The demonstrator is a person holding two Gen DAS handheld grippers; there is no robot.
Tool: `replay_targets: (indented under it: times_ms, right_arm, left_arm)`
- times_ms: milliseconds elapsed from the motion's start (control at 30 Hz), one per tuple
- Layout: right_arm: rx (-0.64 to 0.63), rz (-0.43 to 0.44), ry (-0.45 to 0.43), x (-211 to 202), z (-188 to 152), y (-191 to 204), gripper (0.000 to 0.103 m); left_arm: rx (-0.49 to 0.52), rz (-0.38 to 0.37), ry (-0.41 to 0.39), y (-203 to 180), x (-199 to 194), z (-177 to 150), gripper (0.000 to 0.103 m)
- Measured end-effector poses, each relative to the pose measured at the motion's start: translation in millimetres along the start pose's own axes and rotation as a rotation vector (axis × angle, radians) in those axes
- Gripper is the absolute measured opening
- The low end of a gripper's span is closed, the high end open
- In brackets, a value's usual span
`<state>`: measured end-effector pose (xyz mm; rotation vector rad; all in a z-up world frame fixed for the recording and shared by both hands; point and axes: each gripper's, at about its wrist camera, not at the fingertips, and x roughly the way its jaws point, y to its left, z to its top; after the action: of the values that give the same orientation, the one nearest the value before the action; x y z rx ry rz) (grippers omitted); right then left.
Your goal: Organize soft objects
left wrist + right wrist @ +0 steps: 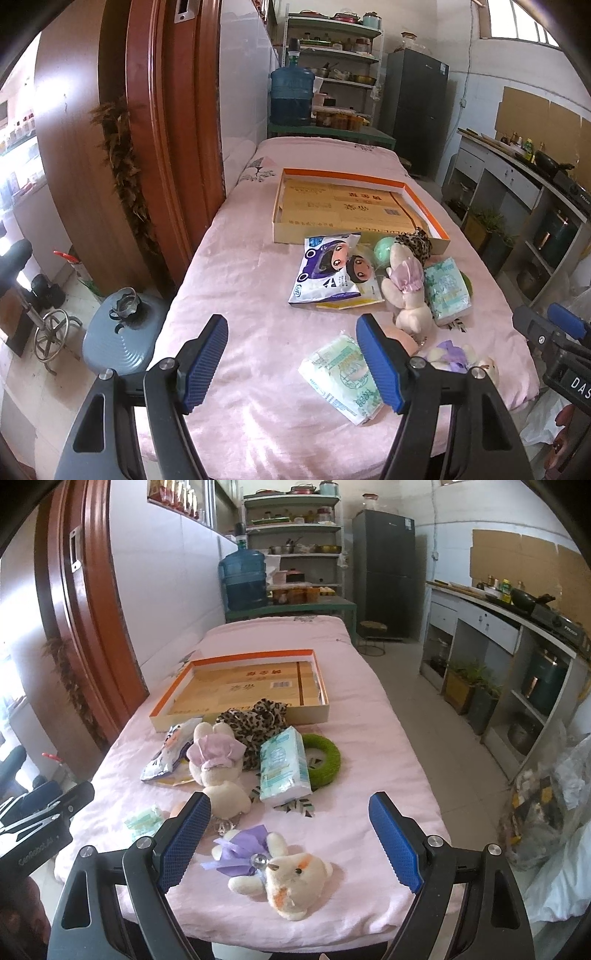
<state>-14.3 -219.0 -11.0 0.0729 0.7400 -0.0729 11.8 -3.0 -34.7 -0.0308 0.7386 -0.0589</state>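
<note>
The pink quilted table cover (369, 701) is stretching away, soft and faintly wrinkled, and the shallow orange-rimmed cardboard tray (236, 657) is sitting at twelve o'clock, looking like the drop-off. Soft things are crowding just before it: a leopard-print cloth (258, 716), a crinkly tissue pack (284, 768), a fuzzy green ring (325, 760), a cream plush rabbit in a pink cap (214, 764). Nearest, the small plush bunny with the purple bow (273, 867) is lying between the right gripper's (291, 842) blue ribbed pads, long axis running ten to four. Right is released, jaws wide, and likely closest. The left gripper (291, 362) is gaping too, a flat tissue packet (343, 376) lying at its two o'clock.
</note>
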Motion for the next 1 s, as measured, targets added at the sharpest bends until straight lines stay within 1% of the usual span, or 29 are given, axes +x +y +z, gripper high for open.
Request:
replay_targets:
  times_ms: [533,1000]
  right_arm:
    - [-0.012,0.019,0.006,-2.8,-0.4,0.3,0.088]
    - [-0.021,0.032,0.019,3.8,-3.2,1.4,0.088]
  left_arm:
    - [0.008,0.007,-0.007,-0.5,-0.9,1.1,0.072]
    - [0.002,0.001,0.001,1.9,1.3,2.2,0.072]
